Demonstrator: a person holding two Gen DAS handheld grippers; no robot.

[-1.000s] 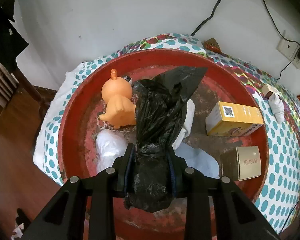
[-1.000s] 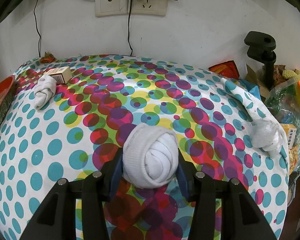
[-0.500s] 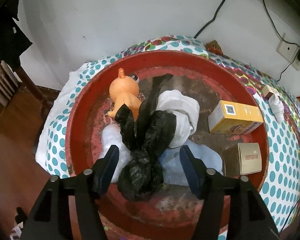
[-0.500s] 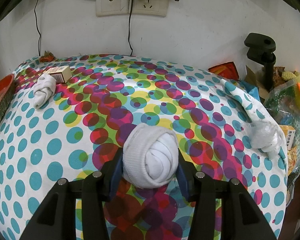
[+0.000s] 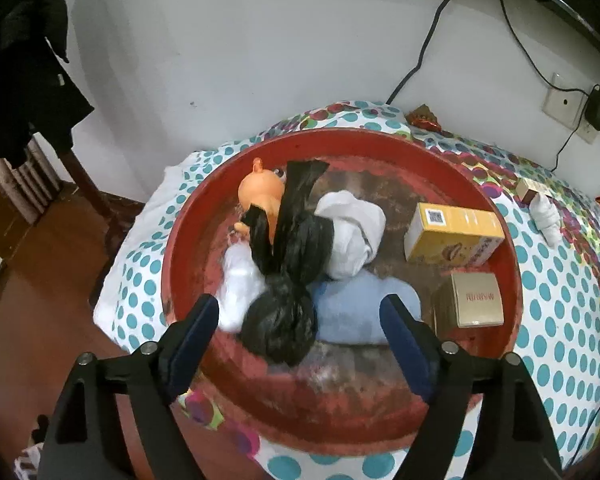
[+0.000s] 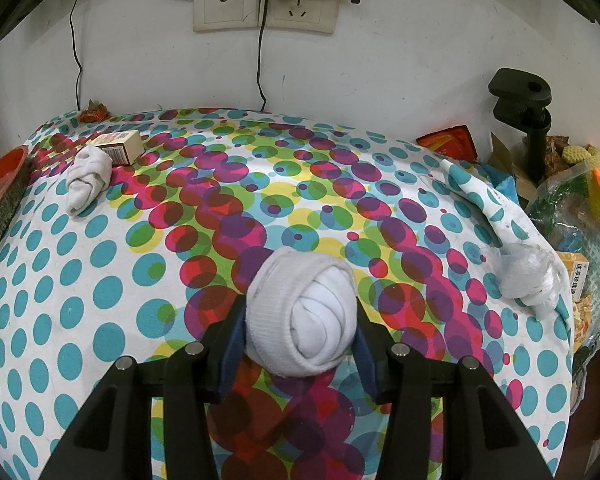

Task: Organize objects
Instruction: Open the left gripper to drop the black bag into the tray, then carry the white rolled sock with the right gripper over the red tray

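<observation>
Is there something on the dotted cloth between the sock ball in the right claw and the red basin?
Nothing large. From the sock ball toward the red basin, only a smaller rolled sock and small box lie near the far edge.

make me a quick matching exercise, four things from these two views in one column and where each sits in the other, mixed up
Things:
1. knotted black plastic bag
2. rolled white sock ball
3. yellow cardboard box
4. small tan carton

Places:
a. flat on the dotted cloth near the wall
b. clamped by the right gripper
c. in the red basin's right half
d. between the opening, untouching left gripper jaws

Pairs: 1-d, 2-b, 3-c, 4-a
</observation>
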